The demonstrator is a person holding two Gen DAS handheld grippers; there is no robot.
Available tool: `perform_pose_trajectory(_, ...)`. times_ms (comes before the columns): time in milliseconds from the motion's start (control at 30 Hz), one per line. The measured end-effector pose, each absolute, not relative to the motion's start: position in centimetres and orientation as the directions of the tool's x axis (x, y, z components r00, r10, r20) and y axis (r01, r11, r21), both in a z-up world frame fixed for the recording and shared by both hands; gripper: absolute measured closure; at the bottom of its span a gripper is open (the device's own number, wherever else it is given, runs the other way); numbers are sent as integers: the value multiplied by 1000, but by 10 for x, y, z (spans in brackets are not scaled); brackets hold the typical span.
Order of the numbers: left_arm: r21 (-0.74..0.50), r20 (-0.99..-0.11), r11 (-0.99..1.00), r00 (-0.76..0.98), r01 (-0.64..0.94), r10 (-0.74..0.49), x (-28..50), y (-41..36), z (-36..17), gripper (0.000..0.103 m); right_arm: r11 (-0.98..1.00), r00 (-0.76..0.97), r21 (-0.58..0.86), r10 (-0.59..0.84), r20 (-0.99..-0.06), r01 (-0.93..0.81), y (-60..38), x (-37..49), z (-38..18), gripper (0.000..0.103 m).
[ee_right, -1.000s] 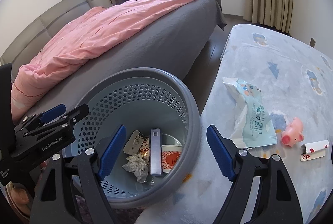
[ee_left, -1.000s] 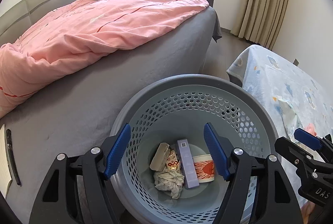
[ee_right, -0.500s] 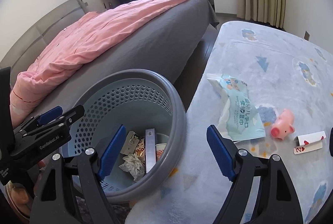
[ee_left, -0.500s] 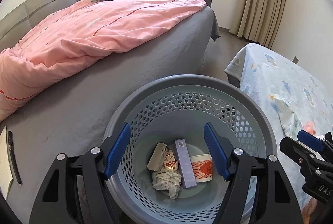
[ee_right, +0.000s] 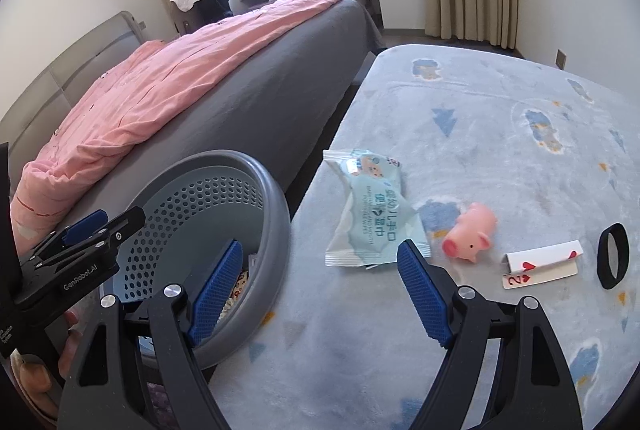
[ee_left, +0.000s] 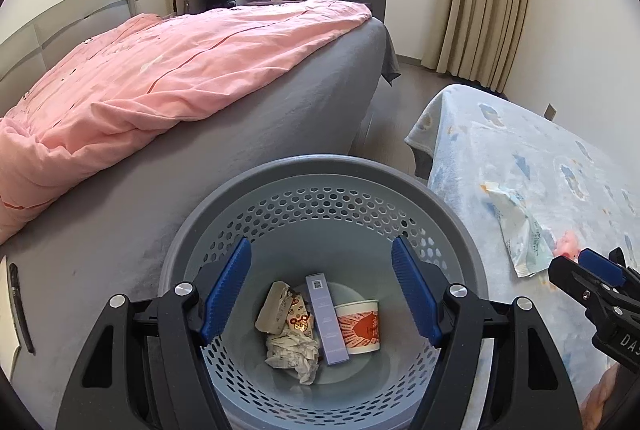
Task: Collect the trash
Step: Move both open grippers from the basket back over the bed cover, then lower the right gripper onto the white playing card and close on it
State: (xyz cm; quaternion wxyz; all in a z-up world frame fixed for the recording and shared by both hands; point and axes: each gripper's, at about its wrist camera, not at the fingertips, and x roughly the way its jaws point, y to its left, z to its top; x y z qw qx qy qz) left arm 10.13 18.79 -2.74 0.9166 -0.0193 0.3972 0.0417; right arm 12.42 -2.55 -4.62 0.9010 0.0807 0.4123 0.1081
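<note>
One big bed (ee_left: 248, 134) with a pink duvet (ee_left: 168, 70), one blanket-covered bench (ee_right: 500, 158), one grey perforated basket (ee_left: 320, 186) squeezed between them. Basket holds four bits of trash: a cup (ee_left: 357, 326), a slim box (ee_left: 326, 318), a wrapper (ee_left: 280, 306), a crumpled tissue (ee_left: 292, 352). On the bench: one wipes packet (ee_right: 370, 214), one pig toy (ee_right: 468, 236), one playing card (ee_right: 540, 264), one black ring (ee_right: 612, 256). Left claw (ee_left: 320, 294) is spread apart over the basket, empty. Right claw (ee_right: 320, 294) is also apart, nothing in it, just short of the packet.
</note>
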Motion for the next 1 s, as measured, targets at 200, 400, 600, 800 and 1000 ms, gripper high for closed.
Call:
perform_pose_trajectory(200, -2, -723, 998, 689, -62, 42, 102, 166, -23, 33, 966, 646, 245, 235, -726, -76, -61, 118, -40, 25)
perform_pose_trajectory(400, 0, -717, 999, 697, -35, 25, 100, 148, -20, 33, 972, 659, 234, 187, -729, -17, -99, 113, -33, 25)
perform_pose_trajectory(600, 9, -713, 1000, 701, -16, 18, 99, 132, -20, 33, 978, 671, 207, 141, -728, 18, -126, 107, -29, 25)
perform_pose_trajectory(800, 20, -713, 1000, 701, 0, 14, 98, 117, -20, 33, 974, 675, 220, 132, -726, 47, -149, 103, -28, 25)
perform_pose_trajectory(1000, 29, -715, 999, 699, 20, 7, 98, 103, -21, 33, 976, 658, 209, 119, -744, 60, -159, 100, -39, 25)
